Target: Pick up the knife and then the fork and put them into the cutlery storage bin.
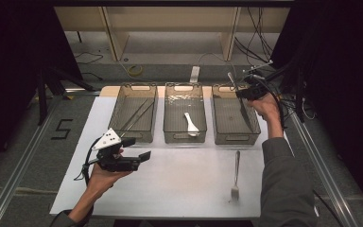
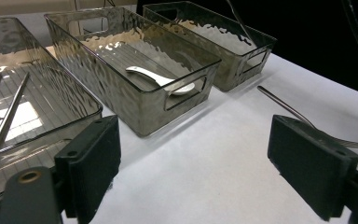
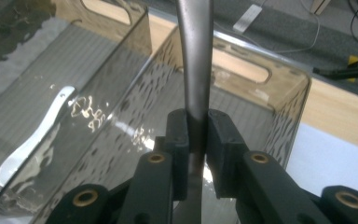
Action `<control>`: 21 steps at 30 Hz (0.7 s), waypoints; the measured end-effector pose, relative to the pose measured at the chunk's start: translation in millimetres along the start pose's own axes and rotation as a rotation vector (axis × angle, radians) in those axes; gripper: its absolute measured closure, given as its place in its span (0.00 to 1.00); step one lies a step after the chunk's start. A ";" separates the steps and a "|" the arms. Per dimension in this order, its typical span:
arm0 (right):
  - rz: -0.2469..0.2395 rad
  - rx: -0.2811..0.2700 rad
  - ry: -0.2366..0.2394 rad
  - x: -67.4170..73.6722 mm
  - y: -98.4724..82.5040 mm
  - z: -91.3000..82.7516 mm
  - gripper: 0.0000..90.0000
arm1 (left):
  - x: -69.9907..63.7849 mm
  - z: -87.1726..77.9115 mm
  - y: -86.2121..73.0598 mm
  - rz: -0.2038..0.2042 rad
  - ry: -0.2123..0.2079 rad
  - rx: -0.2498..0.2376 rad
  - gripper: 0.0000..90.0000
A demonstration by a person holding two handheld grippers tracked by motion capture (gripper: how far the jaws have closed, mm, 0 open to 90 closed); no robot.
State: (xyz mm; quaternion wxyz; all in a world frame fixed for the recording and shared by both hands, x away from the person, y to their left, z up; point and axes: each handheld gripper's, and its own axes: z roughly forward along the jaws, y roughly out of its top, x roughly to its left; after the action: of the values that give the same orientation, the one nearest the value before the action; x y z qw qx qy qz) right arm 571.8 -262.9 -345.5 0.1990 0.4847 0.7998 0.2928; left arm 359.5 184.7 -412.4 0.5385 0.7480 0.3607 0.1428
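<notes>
Left tongs [image 1: 134, 148] hover low over the white surface [image 1: 179, 179] near its left front, jaws spread wide and holding nothing; in the left gripper view the two black pads frame bare paper. Just beyond them stand three smoky clear plastic bins in a row. The left bin [image 1: 133, 112] holds a pair of thin metal chopsticks [image 1: 137, 113], the middle bin [image 1: 185, 112] a white spoon [image 1: 190, 124] lying flat.

On the open surface in front of the right bin [image 1: 235, 120] lies a metal fork [image 1: 236, 175], tines toward the person. It looks stiff, fairly light and smooth, so likely to slide between pads; the narrow middle of its handle seems the best place to pinch, from above.

Right tongs [image 1: 244, 92] are held over the far end of the right bin, clenched on a knife [image 3: 195, 60] with a slim grey metal handle. Its dark blade slants down into the bin. The grip sits partway along the handle, which seems firm but could pivot.

Only a black "5" [image 1: 62, 128] taped on the floor left of the surface can be read; no brand shows.
</notes>
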 end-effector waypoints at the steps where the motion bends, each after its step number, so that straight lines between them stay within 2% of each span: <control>1: 0.002 0.005 0.002 -0.4 -1.7 1.5 0.89 | 0.5 -0.1 0.0 0.004 0.001 0.004 0.19; 13: 0.021 0.043 -0.004 -2.1 -16.1 16.2 0.89 | 0.4 0.3 0.0 0.000 0.002 0.001 0.19; 21: 0.030 0.069 0.010 -1.3 -23.3 25.8 0.89 | 0.4 0.4 -0.1 0.003 0.002 0.005 0.19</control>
State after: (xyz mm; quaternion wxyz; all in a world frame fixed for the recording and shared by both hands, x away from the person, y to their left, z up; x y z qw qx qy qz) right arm 572.6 -265.3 -380.2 0.1738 0.5019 0.8030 0.2704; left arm 360.0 184.8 -412.7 0.5361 0.7497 0.3606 0.1434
